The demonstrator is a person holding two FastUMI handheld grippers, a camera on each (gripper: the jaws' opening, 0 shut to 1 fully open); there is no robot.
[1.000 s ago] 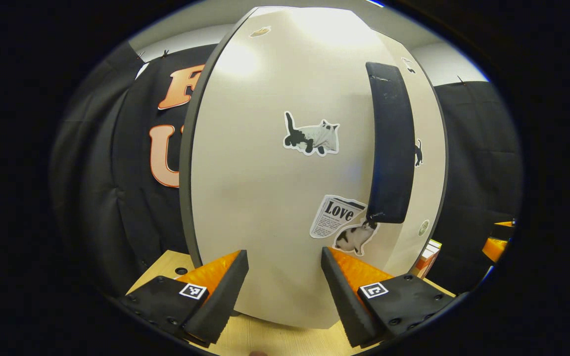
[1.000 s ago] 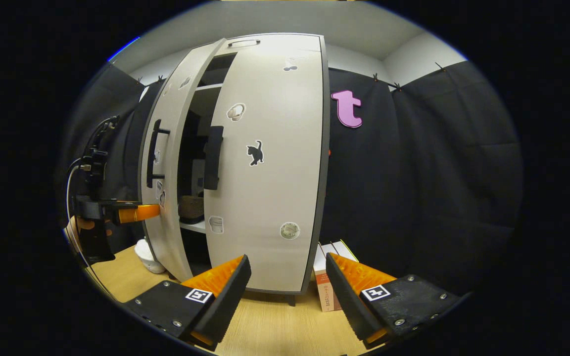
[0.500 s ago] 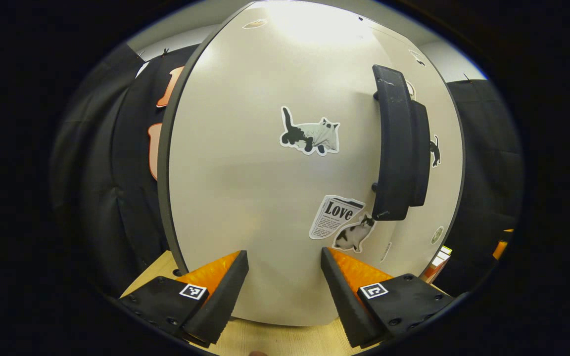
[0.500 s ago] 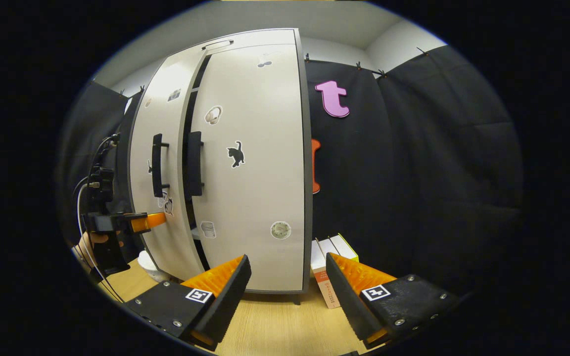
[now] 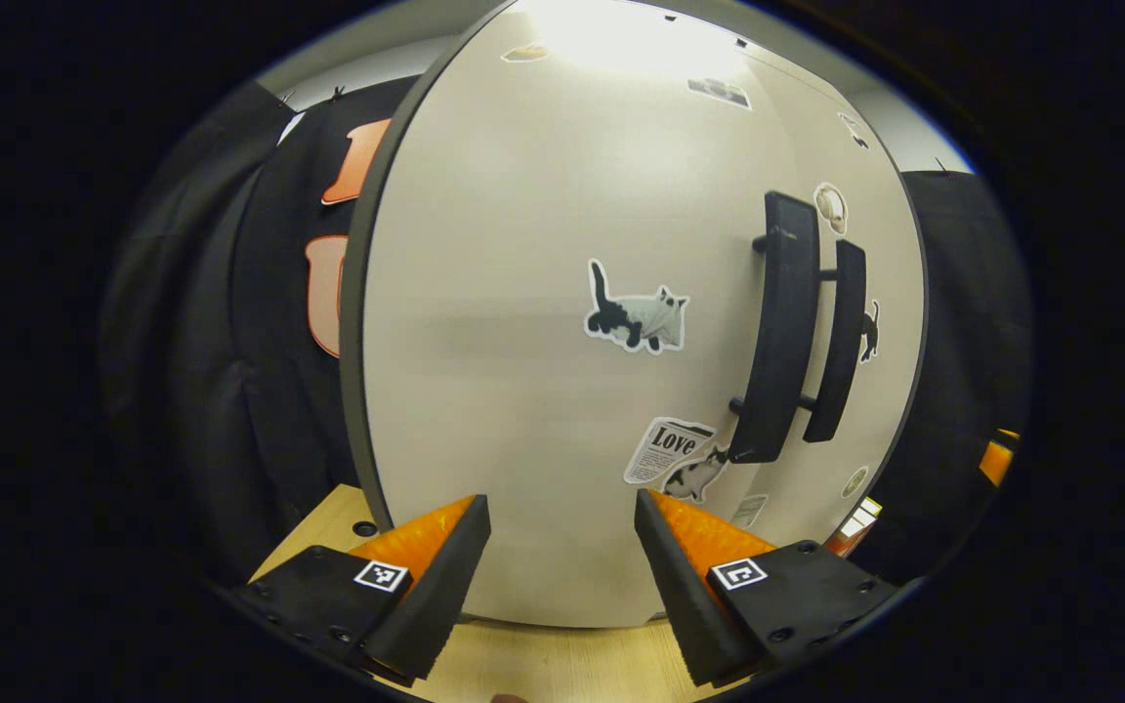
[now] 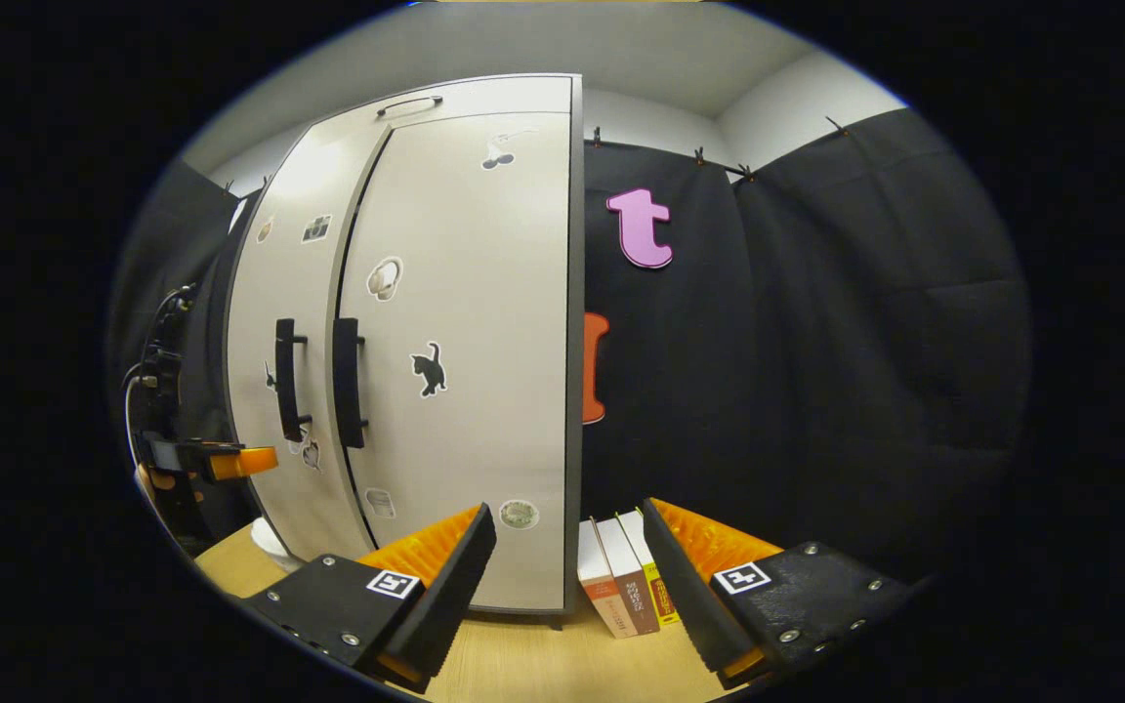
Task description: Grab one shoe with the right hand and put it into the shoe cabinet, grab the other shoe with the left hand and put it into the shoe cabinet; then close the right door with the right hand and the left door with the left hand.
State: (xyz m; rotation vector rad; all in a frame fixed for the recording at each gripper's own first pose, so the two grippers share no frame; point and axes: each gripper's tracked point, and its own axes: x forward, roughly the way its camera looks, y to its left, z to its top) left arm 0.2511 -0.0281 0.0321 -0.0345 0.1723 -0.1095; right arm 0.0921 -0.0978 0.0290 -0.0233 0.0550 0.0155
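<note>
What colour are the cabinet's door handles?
Black handles, clearest in the left gripper view.

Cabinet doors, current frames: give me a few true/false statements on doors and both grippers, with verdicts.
1. Both doors look shut, the left door and right door flush with their handles side by side. True.
2. The left gripper is clamped on a handle. False: its fingers are spread and hold nothing, facing the left door's panel.
3. Books stand on the table to the right of the cabinet. True.
4. The right gripper holds a shoe. False: it is open and holds nothing.
5. A cat sticker sits on the left door. True.
</note>
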